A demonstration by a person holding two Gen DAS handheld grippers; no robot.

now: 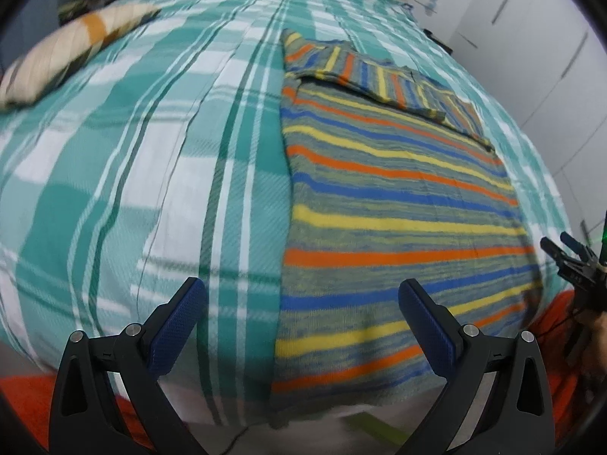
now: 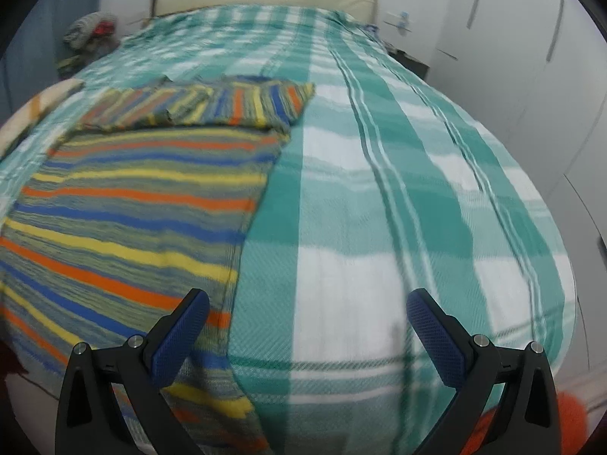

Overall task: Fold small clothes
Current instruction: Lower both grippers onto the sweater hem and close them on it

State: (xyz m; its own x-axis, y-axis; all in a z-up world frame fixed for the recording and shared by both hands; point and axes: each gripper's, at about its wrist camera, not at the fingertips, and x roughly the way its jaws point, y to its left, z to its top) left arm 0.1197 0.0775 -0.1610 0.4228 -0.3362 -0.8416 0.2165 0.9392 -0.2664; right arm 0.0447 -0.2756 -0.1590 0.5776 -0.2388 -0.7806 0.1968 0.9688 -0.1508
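left gripper: the black two-finger tool with blue textured pads (image 1: pixel 301 295) hangs over the near edge of the bed, jaws spread wide, nothing between them; its right finger sits above the garment's near left part, its left finger above bare blanket.
right gripper: the matching black tool with blue pads (image 2: pixel 307 307) is also spread wide and holds nothing; its left finger is over the garment's right edge, its right finger over blanket. in the left wrist view it shows at the far right edge (image 1: pixel 569 258), with part of a hand below it.
garment: a knitted sweater striped in orange, yellow, blue and grey-green (image 1: pixel 398 197) lies flat on the bed, its hem toward the near edge; both sleeves are folded across the upper chest, one over the other.
blanket: a teal and white plaid woven cover (image 1: pixel 151 151) spreads over the whole bed, under the sweater.
pillow: a cream cushion with tan and dark bands (image 1: pixel 76 53) rests on the blanket, well left of the sweater.
clothes heap: a blurred pile of grey, red and green fabric (image 2: pixel 89 38) sits at the far left corner.
wardrobe: white cupboard doors with slim grey handles (image 2: pixel 531 57) stand right of the bed.
floor: an orange rug (image 1: pixel 554 341) shows by the bed's foot.
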